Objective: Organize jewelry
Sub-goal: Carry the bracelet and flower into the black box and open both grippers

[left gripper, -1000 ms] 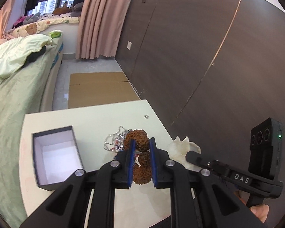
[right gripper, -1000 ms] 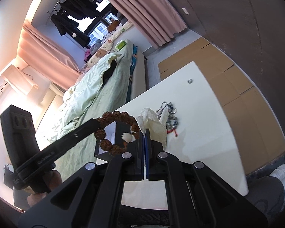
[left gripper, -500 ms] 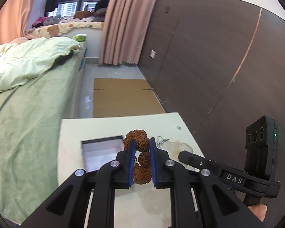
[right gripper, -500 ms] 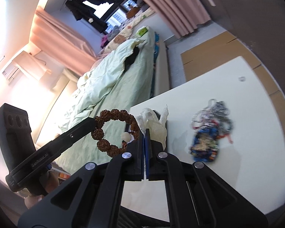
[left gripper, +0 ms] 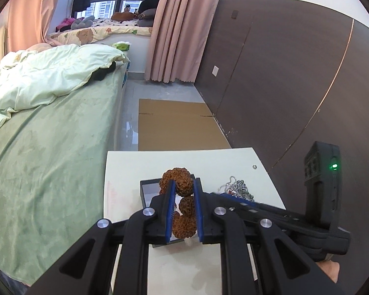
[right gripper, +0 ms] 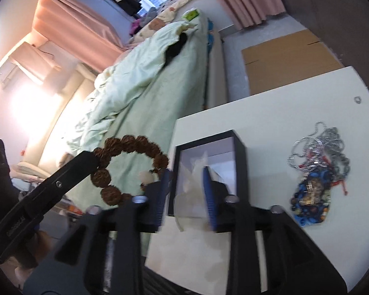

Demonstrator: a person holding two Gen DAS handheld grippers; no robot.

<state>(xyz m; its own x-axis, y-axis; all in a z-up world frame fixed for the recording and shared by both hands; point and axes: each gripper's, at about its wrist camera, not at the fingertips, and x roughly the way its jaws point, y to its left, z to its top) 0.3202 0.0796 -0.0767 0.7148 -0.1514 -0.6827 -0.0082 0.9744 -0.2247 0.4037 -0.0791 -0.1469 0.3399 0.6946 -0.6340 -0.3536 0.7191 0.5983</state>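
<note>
My left gripper [left gripper: 183, 184] is shut on a bracelet of large brown beads [left gripper: 182, 186], held just above the near side of an open black box [left gripper: 147, 189]. In the right wrist view the bracelet [right gripper: 128, 147] hangs left of the box [right gripper: 239, 162]. My right gripper [right gripper: 187, 172] hovers over the box with its jaws opening. A crumpled white wrapper [right gripper: 193, 184], blurred, sits loose between the blue pads [right gripper: 209, 196]. A heap of silver chains with a blue pendant [right gripper: 315, 179] lies on the white table [right gripper: 283, 103], right of the box.
A small metal ring [right gripper: 357, 99] lies near the table's far right corner. A bed with a green cover [left gripper: 49, 147] runs along the table's left edge. Flat cardboard [left gripper: 177, 127] lies on the floor beyond, against a dark wall panel [left gripper: 283, 86].
Both grippers have moved left across the table and now hang over the box. The right gripper's jaws have parted, loosening the white wrapper. The left still grips the bracelet.
</note>
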